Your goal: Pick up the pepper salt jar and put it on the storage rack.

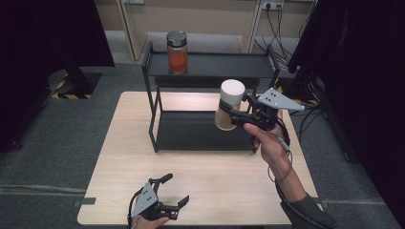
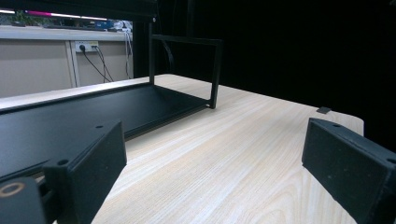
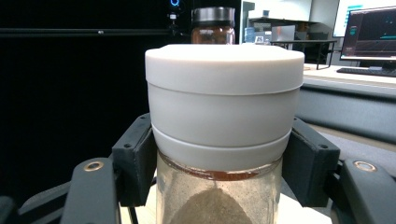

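A glass jar with a white lid (image 1: 228, 106) and pale powder inside hangs in the air in front of the black two-tier rack (image 1: 210, 138), tilted a little. My right gripper (image 1: 235, 112) is shut on it just below the lid, the pads (image 3: 135, 163) pressing both sides of the jar (image 3: 224, 135). A second jar (image 1: 177, 52) with a metal lid and orange contents stands on the rack's top shelf at the left; it rises behind the held jar in the right gripper view (image 3: 213, 25). My left gripper (image 1: 175, 190) rests low at the table's front edge, open and with nothing between its fingers (image 2: 93, 163).
The rack's lower shelf (image 2: 93, 112) is bare. Light wooden tabletop (image 1: 215, 181) spreads between the rack and the front edge. Black curtains stand on both sides, and cables hang at the back right wall.
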Motion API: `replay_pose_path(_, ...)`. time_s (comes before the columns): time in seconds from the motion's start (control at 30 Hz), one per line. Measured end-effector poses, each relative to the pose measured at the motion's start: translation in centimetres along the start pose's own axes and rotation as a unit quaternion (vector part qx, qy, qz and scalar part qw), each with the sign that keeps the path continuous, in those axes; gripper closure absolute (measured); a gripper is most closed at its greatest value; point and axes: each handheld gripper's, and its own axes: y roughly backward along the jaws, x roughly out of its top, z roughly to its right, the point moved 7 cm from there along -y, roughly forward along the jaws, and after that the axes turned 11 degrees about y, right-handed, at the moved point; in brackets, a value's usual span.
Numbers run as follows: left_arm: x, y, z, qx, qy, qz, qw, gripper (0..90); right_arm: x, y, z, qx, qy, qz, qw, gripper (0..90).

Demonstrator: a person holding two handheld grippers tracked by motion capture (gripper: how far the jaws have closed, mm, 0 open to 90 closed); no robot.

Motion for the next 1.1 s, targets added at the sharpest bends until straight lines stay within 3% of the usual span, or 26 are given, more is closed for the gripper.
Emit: replay_pose_path(1.1,0.0,0.0,0.0,-0.001,0.002,-0.001,1.0000,5.8,5.9,-4.0,1.6,-0.029,0.008,-0.001,0.9996,35.2)
